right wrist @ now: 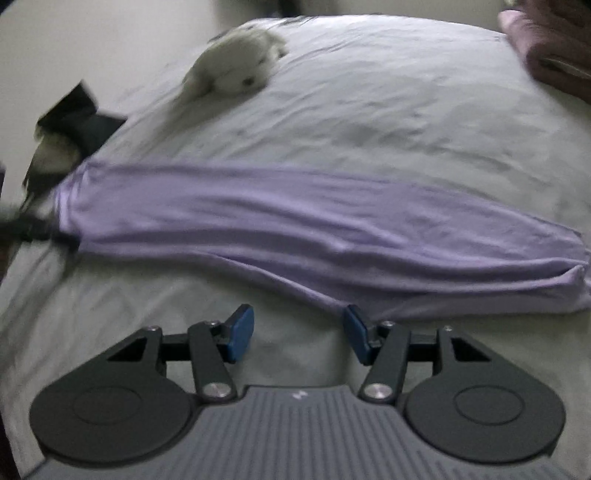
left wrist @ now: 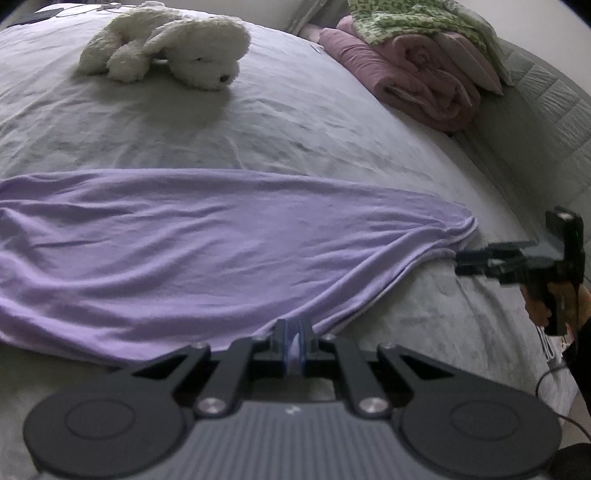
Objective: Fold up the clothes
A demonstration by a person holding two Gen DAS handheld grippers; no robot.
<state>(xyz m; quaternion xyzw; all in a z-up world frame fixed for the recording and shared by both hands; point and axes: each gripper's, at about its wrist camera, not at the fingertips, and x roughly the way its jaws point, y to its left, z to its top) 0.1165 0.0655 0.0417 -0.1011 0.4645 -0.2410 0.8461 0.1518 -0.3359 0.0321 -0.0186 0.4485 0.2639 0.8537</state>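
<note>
A lilac garment [left wrist: 221, 240] [right wrist: 295, 221] lies stretched out in a long band across the pale bed sheet [left wrist: 258, 122]. My left gripper [left wrist: 295, 339] is shut on its near hem, and a sliver of lilac cloth shows between the blue pads. In the right wrist view that gripper is a dark blur at the garment's left end [right wrist: 37, 229]. My right gripper [right wrist: 299, 332] stands open over bare sheet, its right pad [right wrist: 356, 332] just short of the garment's near edge. Seen from the left wrist, the right gripper [left wrist: 461, 260] sits beside the garment's right corner, held by a hand.
A white plush dog [left wrist: 173, 44] [right wrist: 236, 62] lies at the back of the bed. A rolled pink blanket [left wrist: 413, 81] with green patterned cloth [left wrist: 406, 18] on it sits at the back right, against a grey quilted edge [left wrist: 535, 122]. A thin cable [left wrist: 546, 376] trails at the right.
</note>
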